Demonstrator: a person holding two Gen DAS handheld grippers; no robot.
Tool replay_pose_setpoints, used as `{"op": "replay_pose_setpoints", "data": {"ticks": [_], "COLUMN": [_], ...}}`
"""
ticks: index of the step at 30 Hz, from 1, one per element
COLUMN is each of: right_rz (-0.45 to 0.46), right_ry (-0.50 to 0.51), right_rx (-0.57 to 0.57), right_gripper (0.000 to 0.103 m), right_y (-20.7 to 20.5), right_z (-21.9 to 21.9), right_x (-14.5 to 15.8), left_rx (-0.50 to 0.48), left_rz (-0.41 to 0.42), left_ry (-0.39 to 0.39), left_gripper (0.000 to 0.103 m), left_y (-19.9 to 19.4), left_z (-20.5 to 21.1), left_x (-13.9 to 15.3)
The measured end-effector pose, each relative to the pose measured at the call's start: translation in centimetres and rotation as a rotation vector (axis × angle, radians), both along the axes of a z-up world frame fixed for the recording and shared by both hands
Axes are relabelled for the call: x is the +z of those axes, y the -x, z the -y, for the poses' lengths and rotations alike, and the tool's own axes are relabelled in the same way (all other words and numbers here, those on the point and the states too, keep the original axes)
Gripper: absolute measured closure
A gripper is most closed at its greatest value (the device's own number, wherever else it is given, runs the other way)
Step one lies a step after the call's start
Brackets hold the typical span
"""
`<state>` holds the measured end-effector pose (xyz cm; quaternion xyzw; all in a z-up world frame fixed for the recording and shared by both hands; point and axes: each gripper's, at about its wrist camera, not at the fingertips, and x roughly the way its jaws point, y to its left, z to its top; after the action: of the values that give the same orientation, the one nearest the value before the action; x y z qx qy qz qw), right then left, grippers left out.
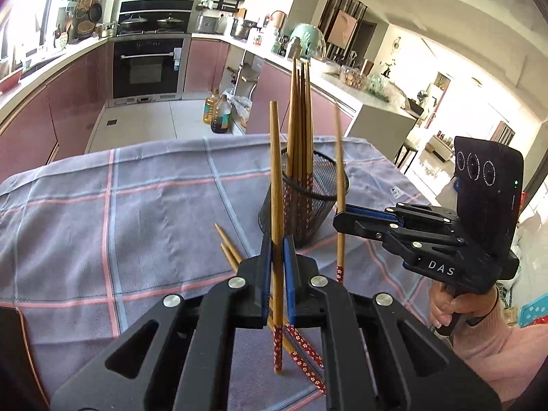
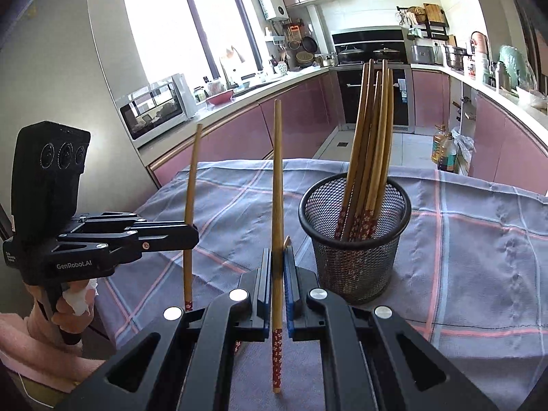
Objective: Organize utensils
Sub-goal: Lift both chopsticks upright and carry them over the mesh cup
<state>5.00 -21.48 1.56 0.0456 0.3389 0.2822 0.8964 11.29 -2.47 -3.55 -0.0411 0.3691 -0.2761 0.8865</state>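
**A:** While both grippers hang over the cloth (image 1: 120,205), what has each got?

**B:** One chopstick apiece. The left gripper (image 1: 277,274) is clamped tight on a chopstick (image 1: 275,178) standing nearly upright, red patterned end down. The right gripper (image 2: 277,281) is pinched just as tight on its own chopstick (image 2: 277,188), same way up.

**A:** And where do they go?

**B:** Into the mesh cup (image 2: 356,239), I'd judge. It stands on the cloth just right of the right gripper, already holding a bundle (image 2: 370,130) that leans toward its far rim, red ends at the bottom.

**A:** So how to do it well?

**B:** Keep each stick upright and the red end lowest, to match the bundle. Bring the lower tip over the open near side of the cup, away from where the bundle leans, so it doesn't snag on the tall ends. Clear the rim before lowering. One hand at a time looks wiser; the mouth is narrow for two grippers.

**A:** When to let go?

**B:** Only once the tip is well inside the mesh. Dropped early, it could bounce out or tip the cup.

**A:** Anything left after?

**B:** A few loose chopsticks (image 1: 227,245) lie on the cloth under the left gripper.
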Motion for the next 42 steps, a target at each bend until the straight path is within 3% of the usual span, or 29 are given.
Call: {"op": "replay_pose_setpoints", "data": {"ticks": [24, 42], "right_rz": [0.143, 0.230], "right_ry": [-0.016, -0.022], "right_rx": [-0.040, -0.061], "right_gripper": [0.097, 0.097], "right_y": [-0.2, -1.1], "right_z": [2.2, 3.2], "right_x": [4.8, 7.9], "left_rx": [-0.010, -0.023], "left_rz": [0.117, 0.218], "left_ry": [0.083, 0.089], "left_gripper": [0.095, 0.095], "left_y": [-1.4, -2.5], "left_z": [1.2, 4.0], "left_x": [5.7, 10.0]}}
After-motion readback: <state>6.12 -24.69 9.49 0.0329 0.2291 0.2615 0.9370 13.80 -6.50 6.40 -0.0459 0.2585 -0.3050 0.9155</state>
